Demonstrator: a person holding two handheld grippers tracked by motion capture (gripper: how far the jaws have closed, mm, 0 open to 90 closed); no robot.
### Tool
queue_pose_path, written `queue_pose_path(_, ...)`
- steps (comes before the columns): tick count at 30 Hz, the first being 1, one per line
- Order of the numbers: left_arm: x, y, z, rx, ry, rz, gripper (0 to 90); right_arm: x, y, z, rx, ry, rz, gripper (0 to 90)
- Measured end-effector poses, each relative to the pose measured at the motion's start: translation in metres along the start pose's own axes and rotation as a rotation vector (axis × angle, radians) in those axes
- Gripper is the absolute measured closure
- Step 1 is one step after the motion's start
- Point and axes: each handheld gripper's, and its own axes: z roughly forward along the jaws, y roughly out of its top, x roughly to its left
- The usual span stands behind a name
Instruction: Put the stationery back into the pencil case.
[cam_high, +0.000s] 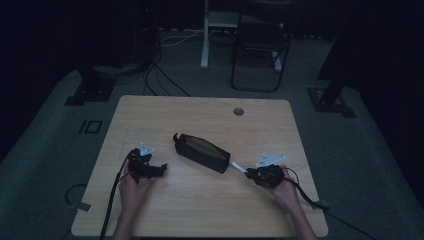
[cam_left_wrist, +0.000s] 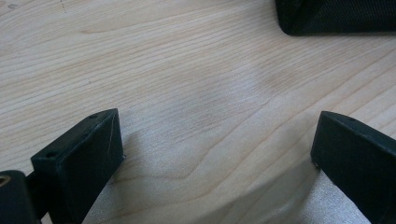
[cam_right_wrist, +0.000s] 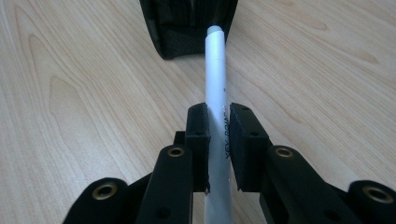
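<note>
A black fabric pouch (cam_high: 202, 152) lies open at the middle of the wooden table (cam_high: 210, 210). My right gripper (cam_high: 254, 174) is shut on a white pen (cam_high: 238, 168) just right of the pouch. In the right gripper view the pen (cam_right_wrist: 217, 74) runs forward from between the jaws and its tip meets the pouch's end (cam_right_wrist: 187, 25). My left gripper (cam_high: 161, 170) rests on the table left of the pouch, open, with bare wood between its jaws (cam_left_wrist: 215, 140). A corner of the pouch (cam_left_wrist: 336, 16) shows ahead of it.
A round cable hole (cam_high: 238, 111) sits near the table's far edge. Beyond the table stand a dark chair (cam_high: 260, 50) and a white desk leg (cam_high: 204, 35), with cables on the floor (cam_high: 155, 80). Black stand bases (cam_high: 90, 87) flank the table.
</note>
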Motion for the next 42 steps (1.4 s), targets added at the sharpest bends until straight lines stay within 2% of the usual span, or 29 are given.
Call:
queue_pose_path(9, 0.000, 0.000, 0.000, 0.000, 0.001, -0.002, 2.5, 0.003, 0.007, -0.007, -0.019, -0.005, -0.015, 79.1)
queue_pose_path(14, 0.000, 0.000, 0.000, -0.001, 0.002, -0.002, 2.5, 0.003, 0.009, -0.010, -0.026, 0.002, -0.003, 79.1)
queue_pose_path(23, 0.000, 0.000, 0.000, -0.001, 0.002, -0.002, 2.5, 0.004, 0.014, -0.017, -0.027, -0.009, -0.011, 79.1)
queue_pose_path(42, 0.000, 0.000, 0.000, -0.001, 0.001, -0.002, 2.5, 0.000, 0.020, -0.028, -0.039, -0.018, -0.002, 79.1)
